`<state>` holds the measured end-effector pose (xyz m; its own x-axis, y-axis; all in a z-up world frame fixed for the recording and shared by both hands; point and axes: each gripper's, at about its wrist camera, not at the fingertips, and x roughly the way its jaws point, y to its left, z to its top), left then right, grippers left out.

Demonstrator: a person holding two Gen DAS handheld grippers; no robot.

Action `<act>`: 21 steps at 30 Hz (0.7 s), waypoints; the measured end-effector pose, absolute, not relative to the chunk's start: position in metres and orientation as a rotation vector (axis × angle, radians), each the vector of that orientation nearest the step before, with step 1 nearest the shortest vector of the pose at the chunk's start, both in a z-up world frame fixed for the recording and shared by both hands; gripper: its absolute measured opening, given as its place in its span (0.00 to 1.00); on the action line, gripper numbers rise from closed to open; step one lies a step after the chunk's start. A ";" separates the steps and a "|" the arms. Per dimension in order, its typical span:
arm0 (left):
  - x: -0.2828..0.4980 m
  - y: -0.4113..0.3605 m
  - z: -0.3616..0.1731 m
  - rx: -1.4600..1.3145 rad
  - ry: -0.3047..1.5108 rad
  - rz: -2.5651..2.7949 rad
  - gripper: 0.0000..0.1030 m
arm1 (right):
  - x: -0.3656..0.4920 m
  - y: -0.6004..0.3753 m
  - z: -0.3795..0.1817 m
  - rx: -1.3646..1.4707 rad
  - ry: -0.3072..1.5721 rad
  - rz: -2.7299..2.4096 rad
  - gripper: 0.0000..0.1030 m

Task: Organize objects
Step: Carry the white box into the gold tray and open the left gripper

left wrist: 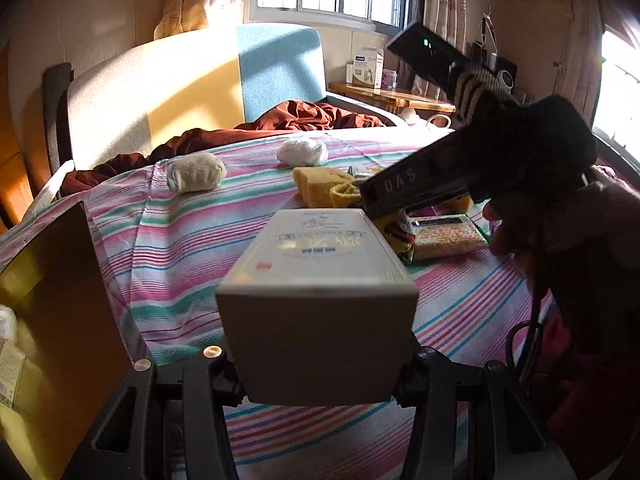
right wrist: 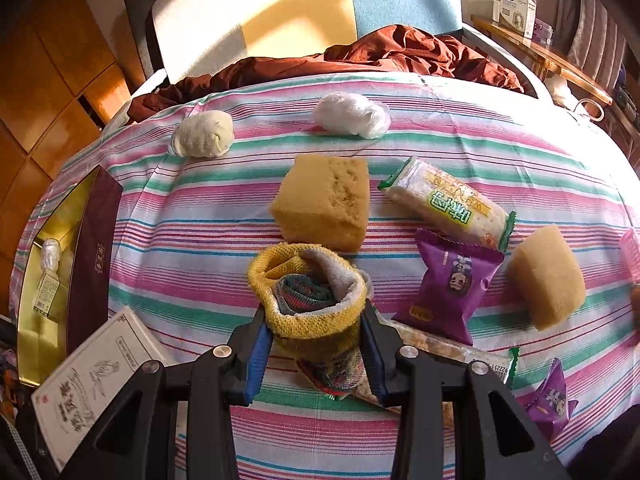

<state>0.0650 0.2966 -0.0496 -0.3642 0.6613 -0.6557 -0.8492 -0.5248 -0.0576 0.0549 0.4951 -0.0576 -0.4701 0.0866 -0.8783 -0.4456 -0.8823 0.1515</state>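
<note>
Grey-white carton [left wrist: 316, 300] sits clamped between the left gripper [left wrist: 318, 392] fingers, held lengthwise above the striped bedsheet [left wrist: 180, 248], printed top face up. Same carton shows at lower left of the right wrist view, tilted. Right gripper [right wrist: 316, 344] fingers are clenched on a yellow knit sock roll [right wrist: 310, 300], blue pads pressing both sides; grey and plaid fabric is tucked inside the roll, which rests on the sheet.

Just behind the roll: big yellow sponge block [right wrist: 324, 204], nearly touching it. Right of that, a green-edged cracker packet [right wrist: 448, 204], a purple snack pouch [right wrist: 452, 288] overlapping its lower end, then a rounded sponge [right wrist: 548, 276]. Second purple pouch [right wrist: 552, 400] at lower right, and a flat wrapped packet [right wrist: 452, 354] under the right fingers.

Further back, well apart: beige sock ball [right wrist: 204, 134] and white plastic-bag wad [right wrist: 352, 114]. Left edge: open gold-lined box [right wrist: 60, 272] with dark maroon wall, holding a small labelled packet [right wrist: 46, 290] and a white wad. Brown bedding [right wrist: 400, 56] bunched against the headboard [right wrist: 280, 12]. A person's dark-sleeved hand [left wrist: 532, 152] grips the right tool in the left wrist view.
</note>
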 end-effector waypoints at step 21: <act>-0.034 0.067 -0.035 -1.091 0.132 2.614 0.50 | 0.052 0.481 -0.061 -1.440 0.391 2.389 0.39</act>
